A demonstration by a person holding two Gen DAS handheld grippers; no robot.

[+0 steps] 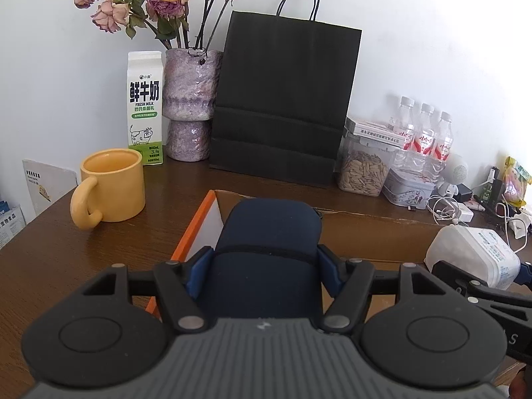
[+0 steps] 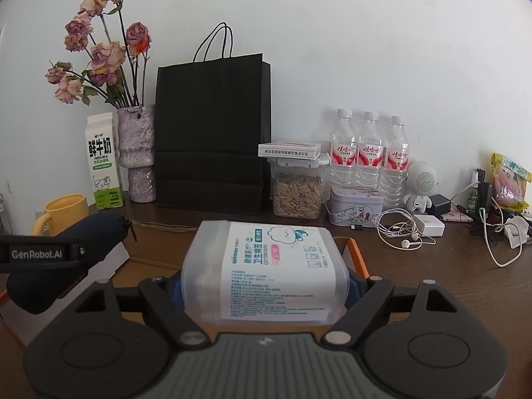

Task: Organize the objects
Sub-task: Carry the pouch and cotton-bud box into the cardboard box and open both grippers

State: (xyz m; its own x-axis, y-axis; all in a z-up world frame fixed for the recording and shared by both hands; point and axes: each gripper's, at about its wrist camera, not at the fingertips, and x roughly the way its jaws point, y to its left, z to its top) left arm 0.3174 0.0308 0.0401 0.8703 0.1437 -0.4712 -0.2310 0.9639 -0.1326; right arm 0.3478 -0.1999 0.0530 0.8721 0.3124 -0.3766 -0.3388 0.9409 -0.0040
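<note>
Left wrist view: left claw (image 1: 264, 276) clamps a dark blue pouch (image 1: 269, 232), blue pads pressed on both its sides. Pouch hangs over an open cardboard box (image 1: 375, 232) with an orange rim on its left side. Box near edge hidden under the claw; far wall stands just in front of a black paper bag (image 1: 282, 99). Bare brown worktop (image 1: 50, 266) left of the box, with a yellow mug (image 1: 109, 186) on it, well apart from the box. Worktop's left edge runs diagonally past the mug.

Right wrist view: right claw (image 2: 264, 286) grips a clear plastic box of cotton swabs (image 2: 266, 269), white label up, pads on both its sides. It sits over the box's right part, orange rim just to its right. Left claw and pouch show at the left of this view, beside it, not touching.

Back row along the wall, left to right: one milk carton (image 2: 103, 163), one purple vase (image 2: 138, 153) of dried roses, one black bag, one clear jar of seeds (image 2: 297, 193) with a flat white packet on its lid, three water bottles (image 2: 369, 156), one tin (image 2: 355, 206), one small white robot figure (image 2: 420, 183). Right end cluttered: earphones (image 2: 402, 232), charger, cables, a snack packet. Open worktop between the box and the earphones.
</note>
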